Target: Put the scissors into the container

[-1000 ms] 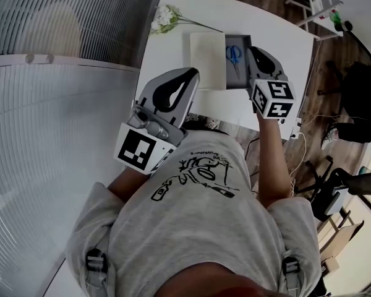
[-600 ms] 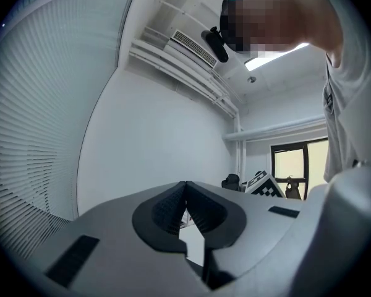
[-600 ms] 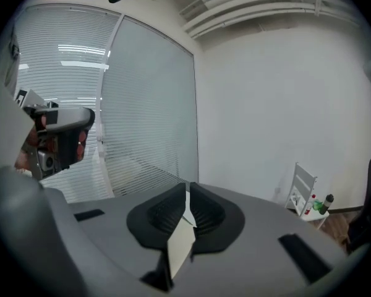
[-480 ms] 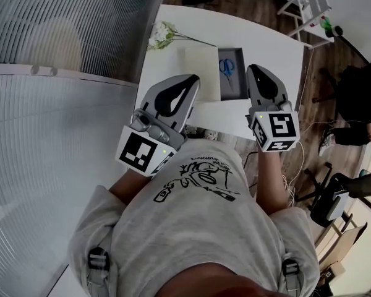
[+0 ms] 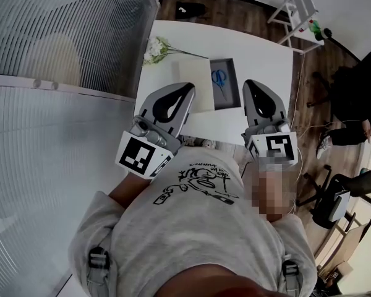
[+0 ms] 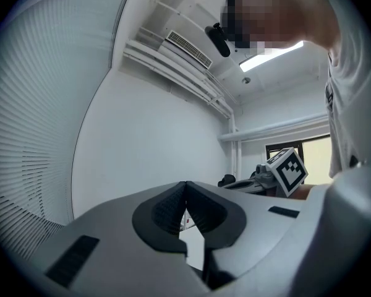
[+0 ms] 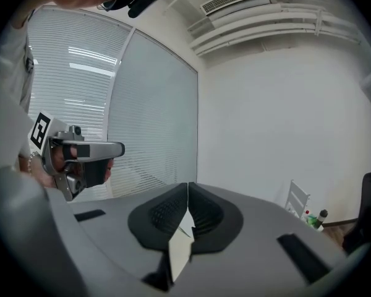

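Blue-handled scissors (image 5: 219, 79) lie inside the dark grey container (image 5: 234, 99) on the white table (image 5: 260, 54). A cream lid (image 5: 196, 85) rests next to the container's left side. Both grippers hang high above the table's near edge, close to the person's chest and clear of everything. In the head view my left gripper (image 5: 184, 90) stands at the left and my right gripper (image 5: 253, 85) at the right. In its own view the left gripper (image 6: 185, 184) is shut with nothing in it. The right gripper (image 7: 188, 184) has just been closing, and its jaws meet with nothing between them.
A bunch of white flowers (image 5: 154, 48) lies at the table's far left corner. A slatted glass wall (image 5: 62, 104) runs along the left. Beyond the table stands a white chair (image 5: 297, 8), and a black office chair (image 5: 340, 197) is at the right.
My right gripper has lifted away from the container and drawn back toward the body, its jaws closing. The left gripper rose slightly. The table now looks farther below.
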Demonstrator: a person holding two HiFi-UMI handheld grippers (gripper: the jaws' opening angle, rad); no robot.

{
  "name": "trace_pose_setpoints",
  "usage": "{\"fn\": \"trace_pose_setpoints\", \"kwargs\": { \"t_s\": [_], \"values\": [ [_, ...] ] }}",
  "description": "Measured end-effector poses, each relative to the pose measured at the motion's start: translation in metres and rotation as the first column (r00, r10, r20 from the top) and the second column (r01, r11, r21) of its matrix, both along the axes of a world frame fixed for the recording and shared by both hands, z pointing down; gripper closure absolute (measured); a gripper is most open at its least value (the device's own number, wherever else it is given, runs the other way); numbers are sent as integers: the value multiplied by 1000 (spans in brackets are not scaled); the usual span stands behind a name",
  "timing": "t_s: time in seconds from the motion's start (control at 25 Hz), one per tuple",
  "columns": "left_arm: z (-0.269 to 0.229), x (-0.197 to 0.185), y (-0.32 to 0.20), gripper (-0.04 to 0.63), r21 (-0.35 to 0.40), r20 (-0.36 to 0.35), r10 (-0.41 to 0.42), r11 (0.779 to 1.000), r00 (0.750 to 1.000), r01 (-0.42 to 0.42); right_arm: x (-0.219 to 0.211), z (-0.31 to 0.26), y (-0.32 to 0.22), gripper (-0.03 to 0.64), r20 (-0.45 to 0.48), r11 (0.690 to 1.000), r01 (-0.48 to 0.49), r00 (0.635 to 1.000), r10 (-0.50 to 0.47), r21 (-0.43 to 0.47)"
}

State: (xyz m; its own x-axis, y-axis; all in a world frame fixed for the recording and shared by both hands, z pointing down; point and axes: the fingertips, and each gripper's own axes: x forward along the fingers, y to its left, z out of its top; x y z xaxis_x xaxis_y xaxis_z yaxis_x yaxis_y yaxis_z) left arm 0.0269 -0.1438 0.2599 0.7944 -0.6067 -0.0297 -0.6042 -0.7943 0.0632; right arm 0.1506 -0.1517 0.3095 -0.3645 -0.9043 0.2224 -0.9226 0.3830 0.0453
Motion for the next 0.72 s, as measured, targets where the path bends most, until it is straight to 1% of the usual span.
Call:
{"fn": "trace_pose_setpoints", "kwargs": {
  "t_s": [0.32,0.48,0.72],
  "values": [
    [-5,3,0,575,15,6,11,1000,1000,-12,-3,-28,18,609,-10,999,13,1000,-13,45],
    [-5,5,-2,575,14,1,17,1000,1000,-17,-6,-38,26,609,-29,998,22,999,-20,65],
    [-9,8,-2,574,14,-7,25,1000,1000,-25,-8,-56,39,609,-30,995,23,999,-20,98]
  ]
}}
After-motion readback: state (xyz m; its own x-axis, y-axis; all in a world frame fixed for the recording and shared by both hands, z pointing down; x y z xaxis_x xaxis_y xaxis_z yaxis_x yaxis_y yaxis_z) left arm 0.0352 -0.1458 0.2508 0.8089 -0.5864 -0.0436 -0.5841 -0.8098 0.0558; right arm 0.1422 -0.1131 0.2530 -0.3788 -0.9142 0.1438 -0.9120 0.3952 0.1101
